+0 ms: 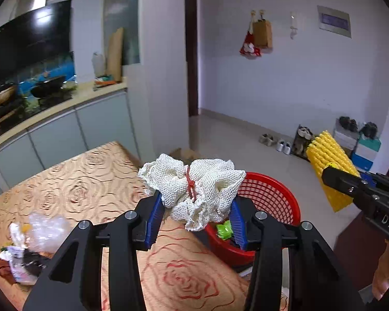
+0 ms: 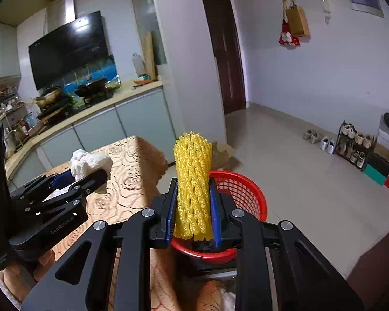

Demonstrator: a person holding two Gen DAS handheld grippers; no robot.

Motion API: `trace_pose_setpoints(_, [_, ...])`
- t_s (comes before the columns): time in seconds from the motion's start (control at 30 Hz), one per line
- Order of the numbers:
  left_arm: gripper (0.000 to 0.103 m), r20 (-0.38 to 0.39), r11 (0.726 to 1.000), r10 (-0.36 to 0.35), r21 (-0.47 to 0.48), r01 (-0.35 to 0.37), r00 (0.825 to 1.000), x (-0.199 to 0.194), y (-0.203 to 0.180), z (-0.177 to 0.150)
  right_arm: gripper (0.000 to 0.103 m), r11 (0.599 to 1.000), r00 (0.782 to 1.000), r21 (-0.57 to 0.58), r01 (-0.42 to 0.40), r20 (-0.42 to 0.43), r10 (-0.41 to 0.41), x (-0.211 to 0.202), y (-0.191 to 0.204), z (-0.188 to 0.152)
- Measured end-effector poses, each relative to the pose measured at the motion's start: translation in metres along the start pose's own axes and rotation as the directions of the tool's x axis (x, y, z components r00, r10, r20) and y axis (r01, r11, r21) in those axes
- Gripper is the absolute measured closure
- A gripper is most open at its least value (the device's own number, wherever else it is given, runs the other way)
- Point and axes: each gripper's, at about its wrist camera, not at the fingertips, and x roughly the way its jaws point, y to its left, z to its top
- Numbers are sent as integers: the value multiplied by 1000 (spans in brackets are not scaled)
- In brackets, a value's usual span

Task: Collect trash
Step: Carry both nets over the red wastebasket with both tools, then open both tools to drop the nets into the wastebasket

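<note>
My left gripper (image 1: 194, 207) is shut on a crumpled white foam net (image 1: 194, 189) tied with a red band, held above the table edge next to the red mesh basket (image 1: 269, 194). My right gripper (image 2: 193, 207) is shut on a yellow foam net sleeve (image 2: 193, 178), held upright over the near rim of the red basket (image 2: 243, 191). The yellow net (image 1: 329, 165) and right gripper also show at the right of the left wrist view. The white net (image 2: 90, 165) and left gripper show at the left of the right wrist view. A green wrapper (image 1: 224, 229) lies in the basket.
The table (image 1: 90, 181) has a gold rose-patterned cloth. A pile of plastic wrappers and scraps (image 1: 31, 243) lies at its left. A kitchen counter (image 1: 64, 103) with a stove stands behind. A shoe rack and boxes (image 2: 363, 150) stand by the far wall. A cardboard piece lies on the floor behind the basket.
</note>
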Motion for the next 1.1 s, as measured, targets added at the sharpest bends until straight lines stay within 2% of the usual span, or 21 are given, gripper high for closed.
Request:
trace_pose_setpoints(0.23, [60, -70, 998, -65, 18, 66, 995, 42, -17, 1, 81, 999, 998, 8, 33, -57, -32, 27, -14, -5])
trace_pose_setpoints(0.4, [60, -126, 992, -125, 13, 128, 984, 70, -23, -2, 81, 998, 993, 17, 53, -106, -51, 52, -26, -8])
trace_pose_setpoints(0.6, [60, -180, 986, -159, 10, 163, 971, 99, -26, -4, 81, 998, 983, 20, 60, -175, -55, 83, -37, -15])
trace_pose_setpoints(0.8, [59, -224, 984, -163, 28, 173, 961, 122, -30, -9, 81, 997, 973, 6, 76, -218, -73, 109, -44, -20])
trace_pose_setpoints(0.97, [52, -229, 981, -177, 34, 190, 957, 127, -31, -8, 78, 998, 970, 11, 69, -233, -65, 117, -46, -24])
trace_pose_setpoints(1.1, [46, -225, 979, -186, 36, 199, 957, 124, -32, -6, 67, 998, 971, 18, 63, -233, -57, 118, -45, -25])
